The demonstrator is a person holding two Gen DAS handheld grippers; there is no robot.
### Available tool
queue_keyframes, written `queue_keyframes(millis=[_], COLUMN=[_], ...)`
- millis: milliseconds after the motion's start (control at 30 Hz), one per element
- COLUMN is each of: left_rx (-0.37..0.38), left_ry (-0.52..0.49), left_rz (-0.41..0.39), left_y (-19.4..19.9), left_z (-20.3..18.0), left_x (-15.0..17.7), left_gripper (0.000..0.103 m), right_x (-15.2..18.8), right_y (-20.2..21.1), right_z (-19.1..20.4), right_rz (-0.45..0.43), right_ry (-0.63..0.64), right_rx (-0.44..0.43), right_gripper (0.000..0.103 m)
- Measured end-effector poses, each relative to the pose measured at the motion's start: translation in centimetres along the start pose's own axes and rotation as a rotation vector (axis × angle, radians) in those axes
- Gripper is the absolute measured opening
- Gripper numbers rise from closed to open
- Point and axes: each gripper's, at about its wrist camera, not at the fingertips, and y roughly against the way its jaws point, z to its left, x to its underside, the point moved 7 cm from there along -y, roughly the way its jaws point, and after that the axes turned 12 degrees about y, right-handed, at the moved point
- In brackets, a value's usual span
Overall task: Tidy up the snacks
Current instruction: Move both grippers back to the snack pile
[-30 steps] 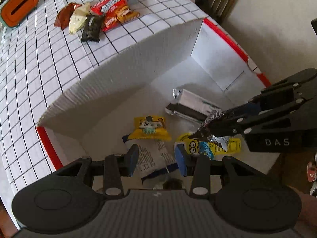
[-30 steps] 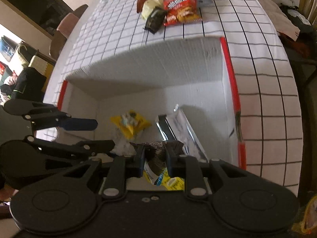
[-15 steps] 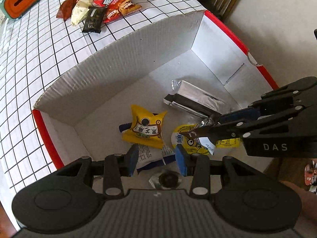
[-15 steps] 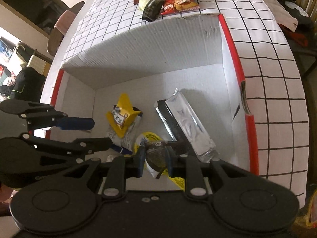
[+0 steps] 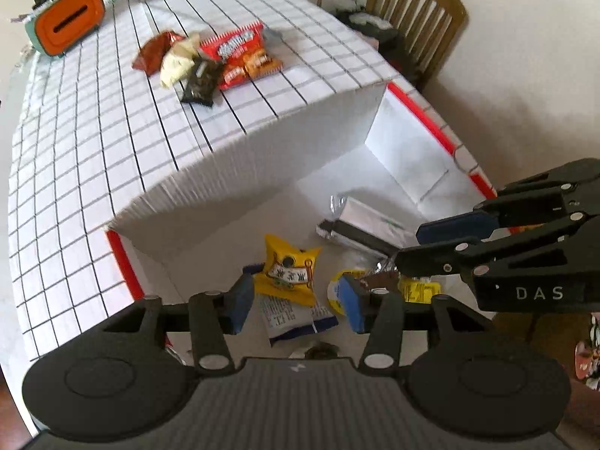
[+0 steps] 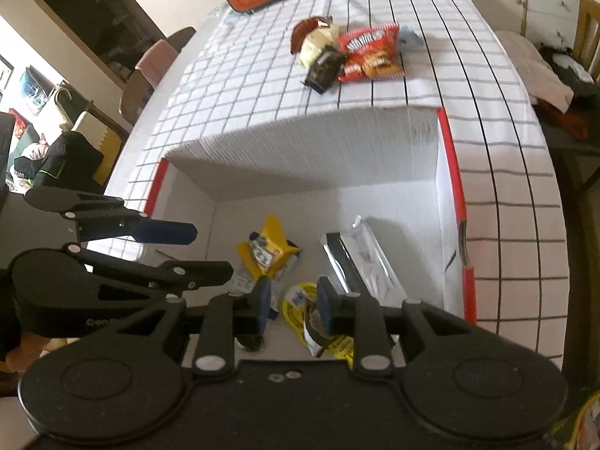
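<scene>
On the far left of the worktop (image 5: 93, 142), with its black-grid cloth, stands an orange box with a slot (image 5: 65, 18). To its right a small heap of snacks waits: a brown-red packet (image 5: 153, 52), a cream packet (image 5: 178, 62), a dark packet (image 5: 200, 82) and a red crisp bag (image 5: 240, 54), all touching or overlapping.

Nearer the cameras sits the open white box with red edges (image 5: 123, 262). On its floor, from left to right, lie a yellow pouch (image 5: 288, 273) on top of a white-and-blue packet (image 5: 292, 318), a round yellow cartoon snack (image 5: 335, 292), and a long silver-wrapped bar (image 5: 363, 221) towards the right wall.

The step in hand looks like the release: both tools have just set snacks down in the box. The left tool (image 5: 296, 302) points steeply down over the yellow pouch and the white-and-blue packet; its jaws are opening and stand apart, with the packets below the gap but no pad pressing on them. The right tool (image 6: 292, 305) comes in from the right, tilted down less steeply. Its jaws are opening too, only slightly apart, and a dark crumpled wrapper (image 6: 315, 322) lies at the right-hand finger (image 6: 324, 305); it seems to be coming free, not pinched.

Next, I judge, both tools need to lift clear of the box walls and travel to the far heap, where the overlapping packets will call for picking the top or outermost piece first, probably the dark packet at the near edge.
</scene>
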Motion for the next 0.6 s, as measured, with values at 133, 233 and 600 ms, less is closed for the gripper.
queue_keyframes(millis=[133,233,600], left_rx=[0.002,0.004,-0.013], left_ry=[0.005,0.011,0.026], left_rz=[-0.055,-0.093,-0.208], left_y=[1.6,2.4,4.9], left_z=[0.3,0.5,1.6], left_x=[-0.9,-1.6,-5.1], left_gripper=[0.057,0.062,0.071], right_x=[-0.9,-1.7,-5.8], right_y=[0.8,1.3,3.3], right_z=[0.2,0.4,-0.3], right_rz=[-0.028,-0.045,-0.142], right_ry=[0.003,0.006,0.028], right_rx=[0.001,0.003,0.024], right_gripper=[0.027,0.027,0.059])
